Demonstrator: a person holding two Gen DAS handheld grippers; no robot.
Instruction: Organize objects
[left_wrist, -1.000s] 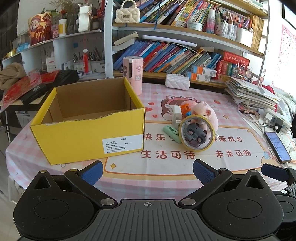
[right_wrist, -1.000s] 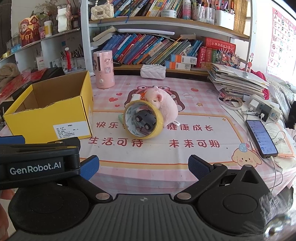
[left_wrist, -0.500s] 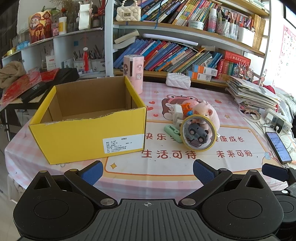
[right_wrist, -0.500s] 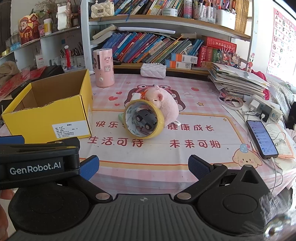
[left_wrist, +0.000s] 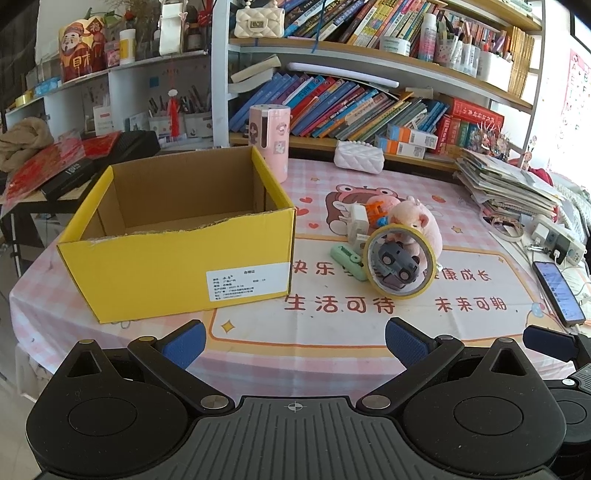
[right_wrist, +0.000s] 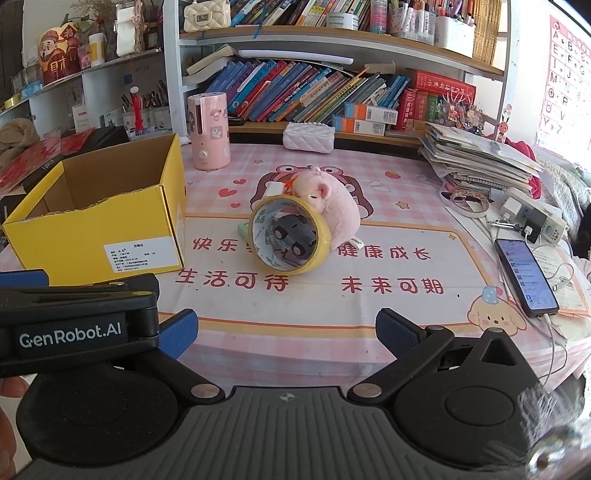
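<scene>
An open yellow cardboard box (left_wrist: 177, 266) stands on the left of the table, also in the right wrist view (right_wrist: 99, 229); its inside shows nothing. A small pile sits mid-table: a yellow tape roll (left_wrist: 424, 291) on edge with a grey toy car (left_wrist: 397, 262) inside, a pink plush (left_wrist: 419, 223), a green item (left_wrist: 345, 260), and white and orange pieces (left_wrist: 369, 218). The roll (right_wrist: 260, 254), car (right_wrist: 295, 238) and plush (right_wrist: 332, 205) show in the right wrist view. My left gripper (left_wrist: 293, 343) and right gripper (right_wrist: 286, 332) are open and empty, near the table's front edge.
A pink cylinder (left_wrist: 269, 142) and white quilted pouch (left_wrist: 358, 158) stand at the back. A phone (right_wrist: 524, 277), charger and cables (right_wrist: 532, 218), and a paper stack (right_wrist: 476, 158) lie at the right. Bookshelves (right_wrist: 332, 92) rise behind the table.
Both grippers have drifted slightly forward toward the table; the box and pile look a little nearer. Nothing on the table has moved.
</scene>
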